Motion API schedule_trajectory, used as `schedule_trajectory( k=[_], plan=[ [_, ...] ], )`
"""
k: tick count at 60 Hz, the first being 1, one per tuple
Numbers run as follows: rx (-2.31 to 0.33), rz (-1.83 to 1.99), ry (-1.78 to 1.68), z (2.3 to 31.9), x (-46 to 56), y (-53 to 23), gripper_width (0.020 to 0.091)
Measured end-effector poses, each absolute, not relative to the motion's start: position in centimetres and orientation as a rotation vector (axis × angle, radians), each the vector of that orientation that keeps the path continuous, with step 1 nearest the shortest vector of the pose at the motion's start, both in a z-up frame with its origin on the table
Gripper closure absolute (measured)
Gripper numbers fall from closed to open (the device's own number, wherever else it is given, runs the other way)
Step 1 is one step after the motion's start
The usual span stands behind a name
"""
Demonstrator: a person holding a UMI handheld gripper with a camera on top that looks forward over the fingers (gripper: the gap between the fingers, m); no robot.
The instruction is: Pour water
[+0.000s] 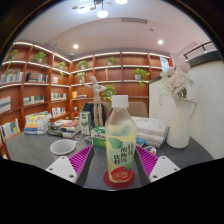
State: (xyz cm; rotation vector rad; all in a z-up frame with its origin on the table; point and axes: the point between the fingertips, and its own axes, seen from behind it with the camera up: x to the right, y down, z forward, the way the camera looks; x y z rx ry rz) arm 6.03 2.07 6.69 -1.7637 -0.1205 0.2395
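1. The gripper (112, 166) has its two fingers, with their magenta pads (80, 158), set at either side of a clear plastic drink bottle with a green cap and a green-and-white label (120, 140). The pads seem to press on its lower body, so the gripper looks clenched on the bottle, though contact on the right side is partly hidden.
2. The bottle stands upright and its cap appears on, which suggests the pouring has not begun. Its base seems at or just above the dark grey tabletop (40, 150); which one cannot be told.
3. To do this step well, the grasp should stay firm and low on the label while the bottle is carried level, then tipped slowly over a receiving vessel; a soft bottle may buckle if squeezed hard.
4. A small white round bowl (62, 147) sits on the table beyond the left finger, a likely target.
5. Right of the bottle stands a tall white vase with pale flowers (181, 110).
6. Farther off, stacked books (38, 122) lie on the table.
7. Behind all, warm-lit wooden shelves (40, 80) holding books and plants line the room.
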Motion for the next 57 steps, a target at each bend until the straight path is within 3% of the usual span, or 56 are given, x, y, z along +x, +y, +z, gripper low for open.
schedule_trajectory(
  k=[7, 25, 57],
  plan=[
    [-1.779, 0.189, -0.091, 6.9, 6.8, -1.6, 0.029],
    [-1.751, 0.05, -0.026, 8.5, 8.5, -9.1, 0.0298],
    [-1.696, 0.004, 0.045, 10.9, 10.9, -11.8, 0.0298]
  ],
)
